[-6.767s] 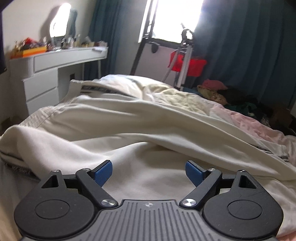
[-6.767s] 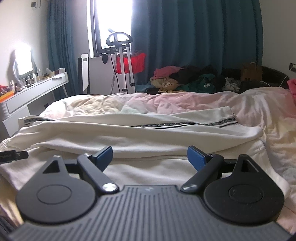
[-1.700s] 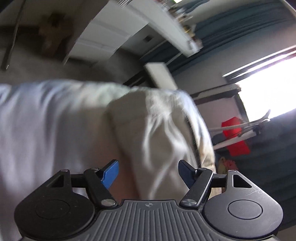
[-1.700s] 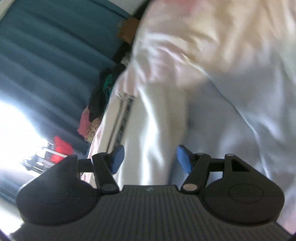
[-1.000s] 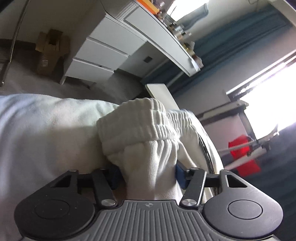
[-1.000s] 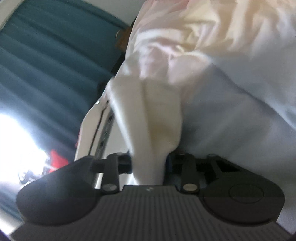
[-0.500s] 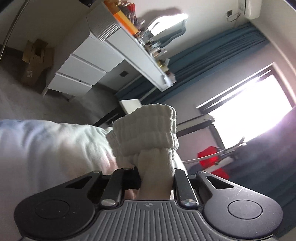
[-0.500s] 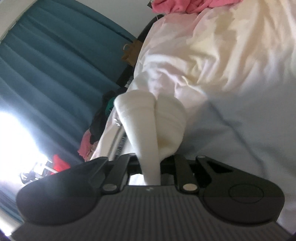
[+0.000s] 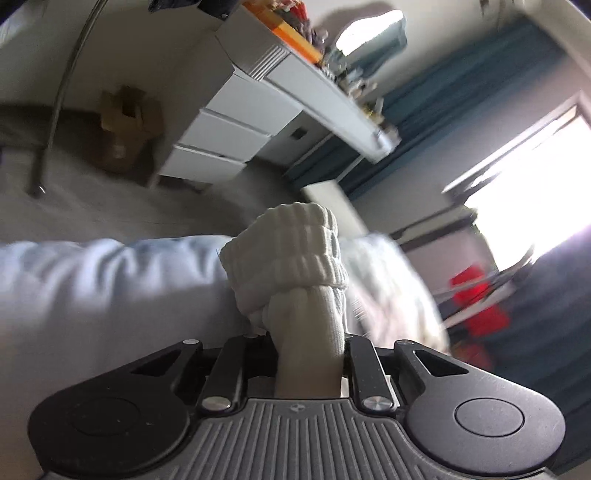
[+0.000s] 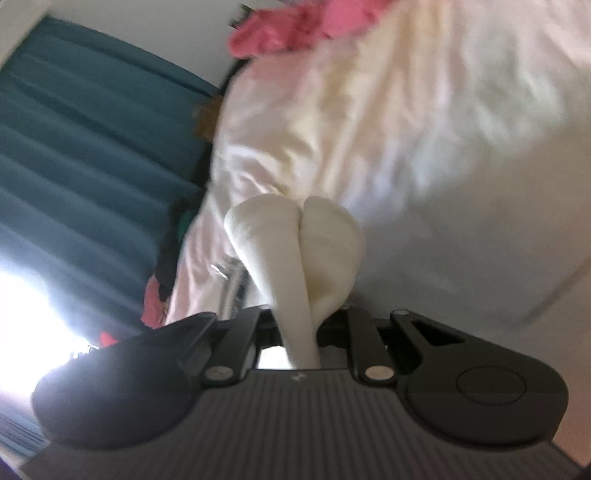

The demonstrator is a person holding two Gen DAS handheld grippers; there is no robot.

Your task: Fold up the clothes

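Observation:
The garment is a pair of cream-white sweatpants on the bed. My left gripper [image 9: 308, 345] is shut on its ribbed elastic waistband [image 9: 291, 258], which bunches up above the jaws. My right gripper [image 10: 306, 317] is shut on the two leg ends [image 10: 295, 236], pinched side by side and bulging above the jaws. Both views are tilted and blurred. The blue finger pads are hidden by the cloth. A dark printed stripe [image 10: 236, 284] of the trousers shows just left of the right gripper.
Pale bed covers [image 9: 92, 280] [image 10: 424, 129] lie under the garment. A white dresser with drawers [image 9: 236, 125] and a cardboard box [image 9: 125, 129] stand left of the bed. Teal curtains [image 10: 85, 147], a bright window [image 9: 535, 173], a red item [image 9: 480, 306] and pink clothes [image 10: 295, 26] are beyond.
Both grippers closed from open onto the garment about a second ago, left on the waistband, right on the leg ends. Since then both have lifted and swung with the cloth held.

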